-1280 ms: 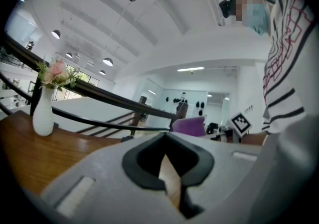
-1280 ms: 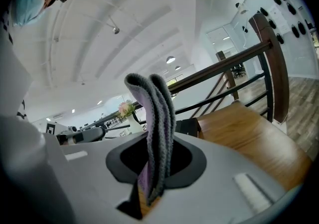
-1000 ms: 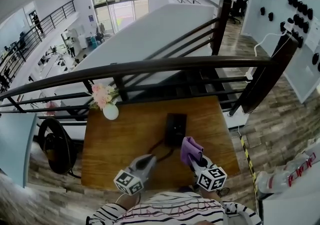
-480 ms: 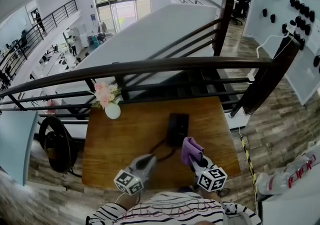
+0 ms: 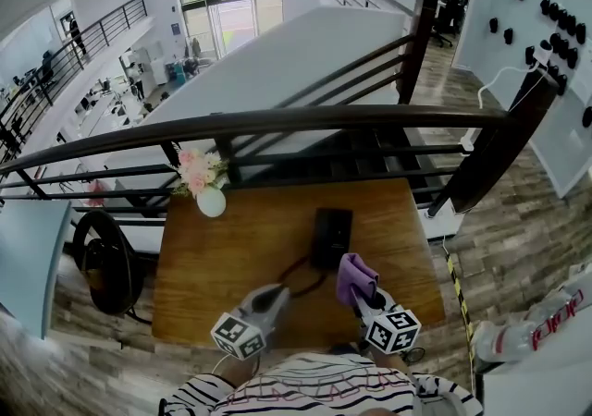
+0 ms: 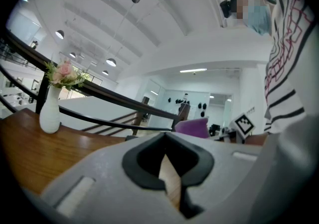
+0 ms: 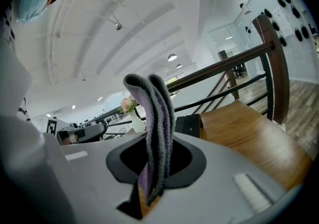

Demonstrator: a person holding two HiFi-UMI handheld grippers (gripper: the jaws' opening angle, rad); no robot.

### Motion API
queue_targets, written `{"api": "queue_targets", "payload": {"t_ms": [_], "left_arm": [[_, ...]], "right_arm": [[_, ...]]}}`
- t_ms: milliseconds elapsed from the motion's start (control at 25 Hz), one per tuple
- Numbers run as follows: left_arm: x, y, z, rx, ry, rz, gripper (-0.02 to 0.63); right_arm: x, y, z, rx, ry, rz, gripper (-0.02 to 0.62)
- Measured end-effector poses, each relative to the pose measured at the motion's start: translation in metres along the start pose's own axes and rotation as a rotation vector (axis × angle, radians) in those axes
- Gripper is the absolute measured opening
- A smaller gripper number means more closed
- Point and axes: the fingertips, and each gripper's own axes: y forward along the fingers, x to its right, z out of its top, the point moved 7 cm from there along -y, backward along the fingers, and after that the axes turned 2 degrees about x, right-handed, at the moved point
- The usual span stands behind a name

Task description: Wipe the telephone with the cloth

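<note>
The black telephone [image 5: 330, 237] lies on the wooden table [image 5: 222, 266], its dark cord [image 5: 298, 274] trailing toward the near edge. My right gripper [image 5: 363, 292] is shut on the purple cloth [image 5: 353, 275], which stands up folded just below and right of the telephone without touching it. In the right gripper view the cloth [image 7: 155, 113] rises out of the jaws of the right gripper [image 7: 157, 143], with the telephone [image 7: 188, 124] just beyond. My left gripper [image 5: 276, 294] hovers near the cord, shut with nothing in it; the left gripper [image 6: 166, 138] shows only table between its jaws.
A white vase of pink flowers [image 5: 209, 198] stands at the table's far left corner. A dark wooden railing [image 5: 305, 118] runs just behind the table. A round black stool [image 5: 104, 266] stands on the floor to the left.
</note>
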Motion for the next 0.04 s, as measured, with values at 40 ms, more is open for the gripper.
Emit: {"api": "queue_targets", "payload": {"t_ms": [40], "left_arm": [[-0.0002, -0.0013, -0.0003, 0.0, 0.001, 0.0, -0.002]], "right_arm": [[-0.001, -0.0003, -0.0005, 0.001, 0.0, -0.001, 0.058]]}}
